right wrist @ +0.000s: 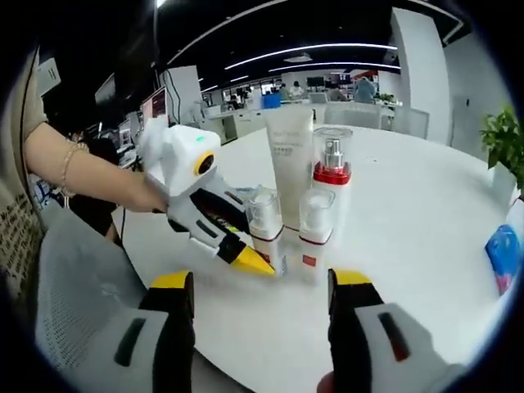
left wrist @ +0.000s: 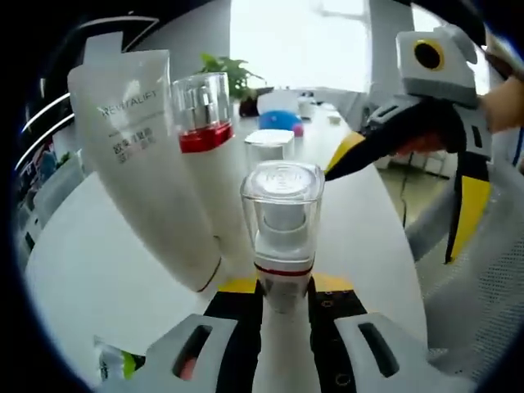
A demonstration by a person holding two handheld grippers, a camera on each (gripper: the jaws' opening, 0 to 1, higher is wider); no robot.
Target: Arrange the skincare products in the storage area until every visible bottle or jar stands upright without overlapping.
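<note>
White round tabotop no.

White round tabletop [right wrist: 426,213] in an open office carries four upright skincare products, clustered together. Largest is a white tube [right wrist: 288,155], standing on its cap. Beside it stands a clear-capped spray bottle [right wrist: 332,168] with a red collar. In front stand two small bottles: left tool [right wrist: 250,260] is clamped on one small bottle [right wrist: 264,225]; the other small bottle [right wrist: 315,229] stands free. Right tool [right wrist: 260,327] hangs with jaws apart near the tabletop edge.
</note>
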